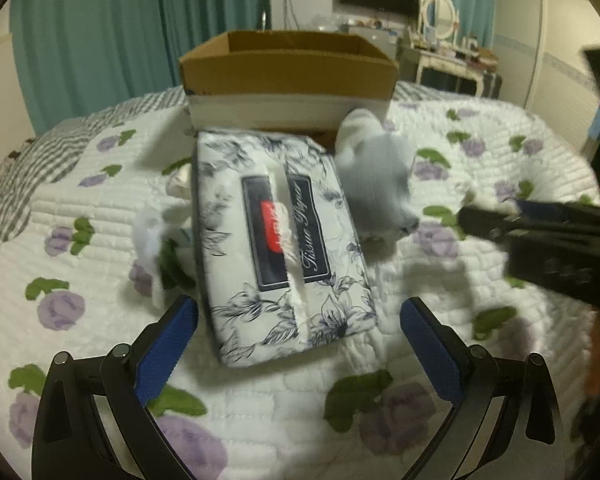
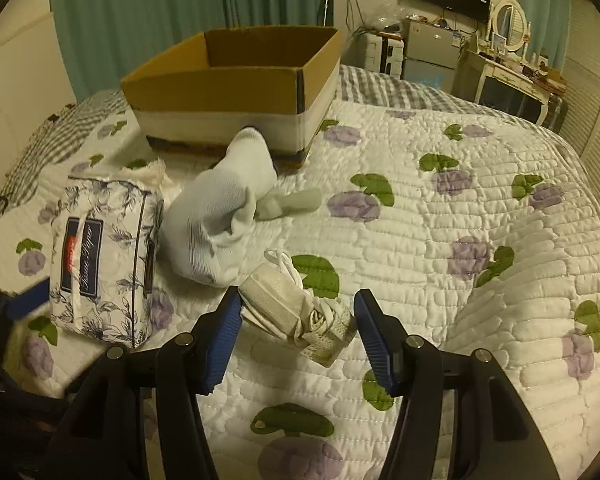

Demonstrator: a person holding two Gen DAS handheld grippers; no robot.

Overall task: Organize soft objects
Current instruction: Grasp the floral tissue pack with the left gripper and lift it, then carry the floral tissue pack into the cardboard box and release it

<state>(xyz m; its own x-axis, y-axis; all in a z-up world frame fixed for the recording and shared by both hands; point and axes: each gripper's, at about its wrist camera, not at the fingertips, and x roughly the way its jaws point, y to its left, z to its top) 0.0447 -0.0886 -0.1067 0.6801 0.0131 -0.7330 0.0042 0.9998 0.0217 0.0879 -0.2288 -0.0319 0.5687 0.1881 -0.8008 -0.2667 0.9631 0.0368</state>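
Straddling folded white cloth [image 2: 296,312] lower centre, right gripper [image 2: 296,334] spread, unclenched; left gripper [image 1: 298,330] likewise released before tissue pack [image 1: 280,240]; box [image 2: 236,88] upper centre awaits.

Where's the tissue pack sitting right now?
The tissue pack lies on the quilt, just ahead of the open left gripper in the left wrist view, with the pale sock against its right side and the cardboard box behind it.

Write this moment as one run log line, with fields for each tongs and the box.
left tongs: open, at tissue pack | right tongs: open around small white bundle | cardboard box: no item seen inside
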